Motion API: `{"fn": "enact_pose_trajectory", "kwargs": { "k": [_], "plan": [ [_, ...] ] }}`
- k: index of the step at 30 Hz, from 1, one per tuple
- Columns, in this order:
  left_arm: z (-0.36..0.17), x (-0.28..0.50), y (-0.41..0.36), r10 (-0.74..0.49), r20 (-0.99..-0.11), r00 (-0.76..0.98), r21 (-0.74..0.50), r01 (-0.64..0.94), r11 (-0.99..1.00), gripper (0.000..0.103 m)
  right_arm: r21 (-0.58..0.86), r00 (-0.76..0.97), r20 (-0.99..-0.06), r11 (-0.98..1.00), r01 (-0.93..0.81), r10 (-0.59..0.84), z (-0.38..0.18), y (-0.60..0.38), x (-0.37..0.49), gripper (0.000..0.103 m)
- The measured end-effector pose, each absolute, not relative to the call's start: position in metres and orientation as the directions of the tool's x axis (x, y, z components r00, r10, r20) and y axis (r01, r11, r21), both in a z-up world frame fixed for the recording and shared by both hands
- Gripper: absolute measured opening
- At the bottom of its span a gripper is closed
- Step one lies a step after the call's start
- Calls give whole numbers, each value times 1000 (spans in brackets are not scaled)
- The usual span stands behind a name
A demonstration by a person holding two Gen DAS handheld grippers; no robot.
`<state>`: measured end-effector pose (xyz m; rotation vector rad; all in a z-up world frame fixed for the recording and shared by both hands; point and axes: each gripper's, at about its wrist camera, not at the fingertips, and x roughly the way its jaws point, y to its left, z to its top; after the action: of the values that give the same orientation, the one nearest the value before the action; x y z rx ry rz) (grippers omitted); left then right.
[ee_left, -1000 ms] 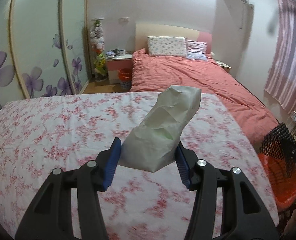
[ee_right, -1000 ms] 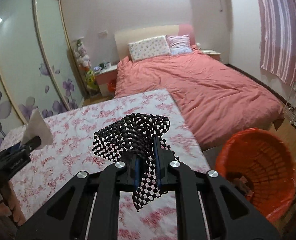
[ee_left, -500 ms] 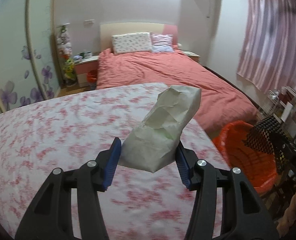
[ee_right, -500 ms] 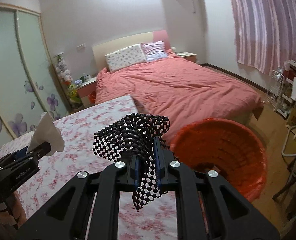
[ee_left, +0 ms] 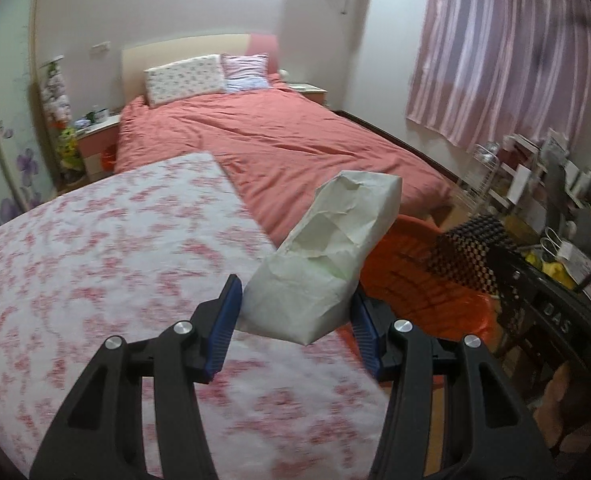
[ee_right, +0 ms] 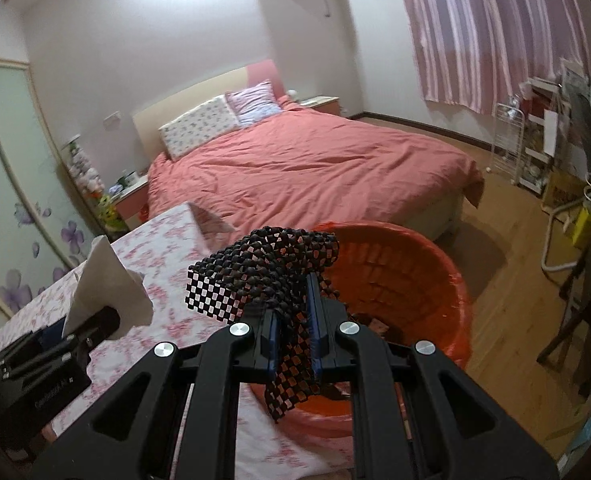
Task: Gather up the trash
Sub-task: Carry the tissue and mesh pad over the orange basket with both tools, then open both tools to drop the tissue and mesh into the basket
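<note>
Left gripper (ee_left: 295, 316) clamped crumpled paper (ee_left: 327, 260); right gripper (ee_right: 293, 338) pinched black mesh (ee_right: 263, 264). Only the right view showed scraps inside the orange bin (ee_right: 435, 264).

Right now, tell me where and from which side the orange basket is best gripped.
Grip the orange basket by its thin upper rim, coming down from above on the near side. It stands upright and open-topped, and its walls look too wide for the jaws. Both grippers are occupied: left gripper holds crumpled paper, right gripper black mesh.
</note>
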<state>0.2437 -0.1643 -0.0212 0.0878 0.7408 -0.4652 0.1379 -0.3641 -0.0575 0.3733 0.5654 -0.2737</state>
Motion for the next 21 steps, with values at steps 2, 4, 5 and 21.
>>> {"fn": "enact_pose_trajectory", "kwargs": {
  "k": [2, 4, 5, 21],
  "plan": [
    [-25, 243, -178, -393, -673, 626, -91, 458, 884, 52, 275, 805, -571, 886, 373, -162, -61, -373, 138, 12],
    [-30, 243, -192, -411, -679, 609, -98, 479, 872, 52, 286, 799, -576, 874, 393, -170, -65, -382, 138, 12],
    [-32, 243, -198, -417, -681, 601, -101, 487, 867, 52, 293, 795, -581, 867, 404, -174, -67, -388, 139, 12],
    [-77, 268, -245, -422, -759, 495, -126, 525, 842, 69, 316, 744, -651, 837, 447, -152, -101, -420, 149, 53]
  ]
}}
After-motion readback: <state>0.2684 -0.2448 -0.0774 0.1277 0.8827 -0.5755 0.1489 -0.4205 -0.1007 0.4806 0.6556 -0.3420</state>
